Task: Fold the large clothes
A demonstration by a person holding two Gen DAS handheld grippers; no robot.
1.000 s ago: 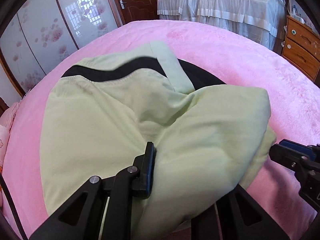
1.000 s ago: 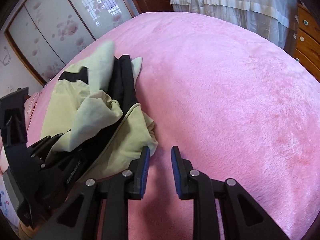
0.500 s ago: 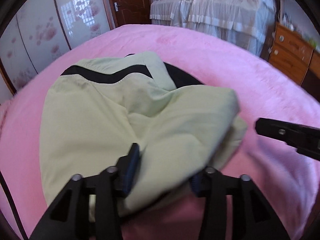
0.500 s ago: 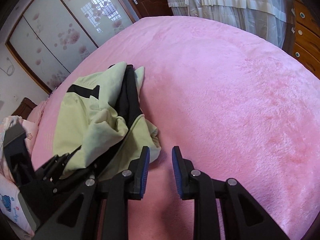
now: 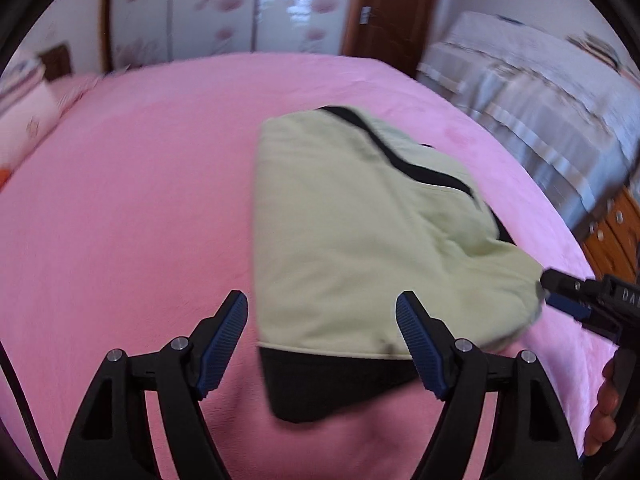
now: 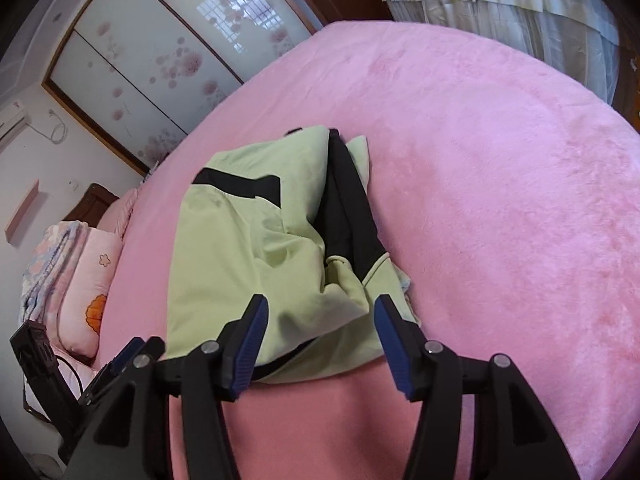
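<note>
A pale green garment with black stripes (image 5: 352, 232) lies folded in a loose bundle on the pink blanket (image 5: 132, 208). My left gripper (image 5: 322, 344) is open and empty, its jaws wide apart just before the garment's near black hem. My right gripper (image 6: 320, 340) is open too, and the garment's (image 6: 248, 256) near edge lies between its fingers. The right gripper also shows at the right edge of the left wrist view (image 5: 580, 300), next to the bundle's right end.
Pillows (image 6: 86, 280) lie at the bed's left side. A wardrobe with flowered sliding doors (image 6: 160, 60) and a brown door (image 5: 388, 8) stand behind. A second bed with a white frilled cover (image 5: 540, 112) and a wooden drawer chest (image 5: 616, 232) stand at right.
My left gripper let go of the garment, opened wide and drew back to the left. My right gripper opened from nearly shut and moved left over the garment's near edge.
</note>
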